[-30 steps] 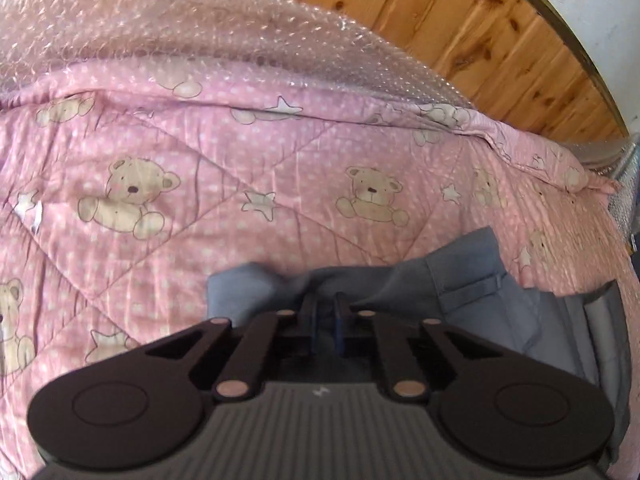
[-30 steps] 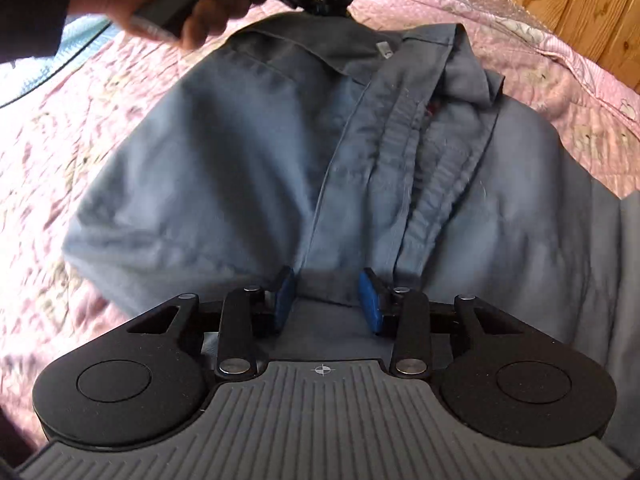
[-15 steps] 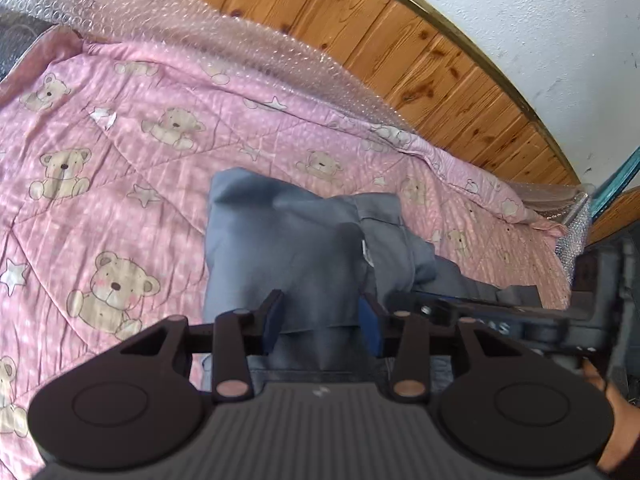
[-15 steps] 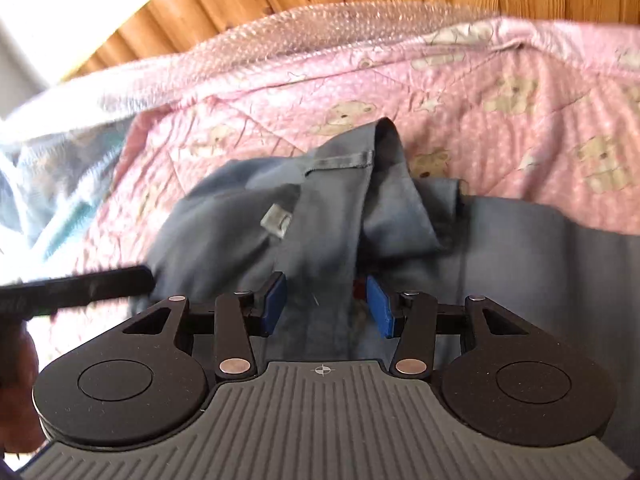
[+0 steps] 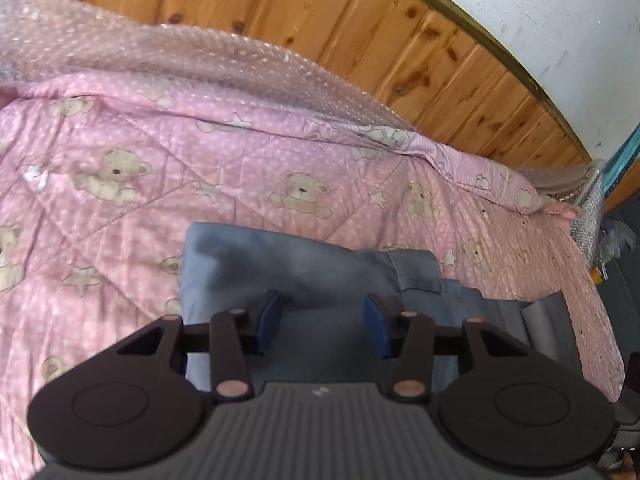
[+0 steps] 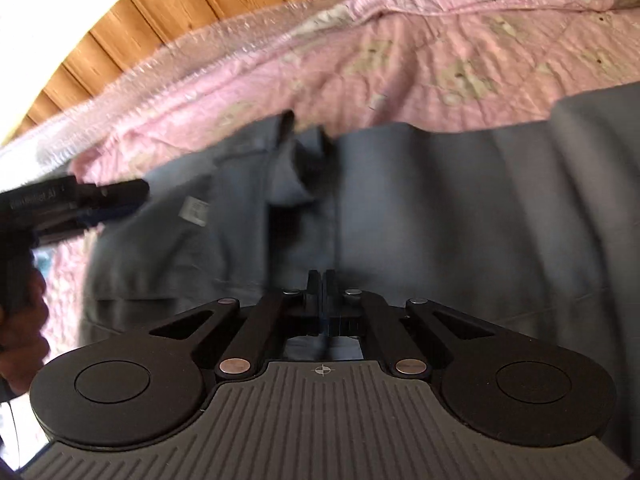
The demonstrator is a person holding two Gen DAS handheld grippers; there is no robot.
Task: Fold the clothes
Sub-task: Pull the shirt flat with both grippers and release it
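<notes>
A grey shirt [image 5: 304,264] lies crumpled on a pink teddy-bear quilt [image 5: 160,160]. My left gripper [image 5: 322,314] hovers over its folded edge; the jaws are opening, the blue pads stand apart and do not press the cloth. In the right wrist view the shirt [image 6: 440,200] spreads wide, its white label [image 6: 192,210] showing at the left. My right gripper [image 6: 320,276] is shut, its fingertips pinched on the shirt fabric near the button strip. The left gripper [image 6: 112,200] reaches in from the left edge, held by a hand [image 6: 24,320].
Bubble wrap [image 5: 160,52] covers the far edge of the bed, against a wooden plank wall [image 5: 320,20]. The quilt [image 6: 440,40] extends beyond the shirt. The bed's side edge [image 5: 592,280] drops off at the right.
My left gripper went from shut to open, letting go of the shirt, and drew back. My right gripper closed on the shirt fabric while it rolled and moved sideways.
</notes>
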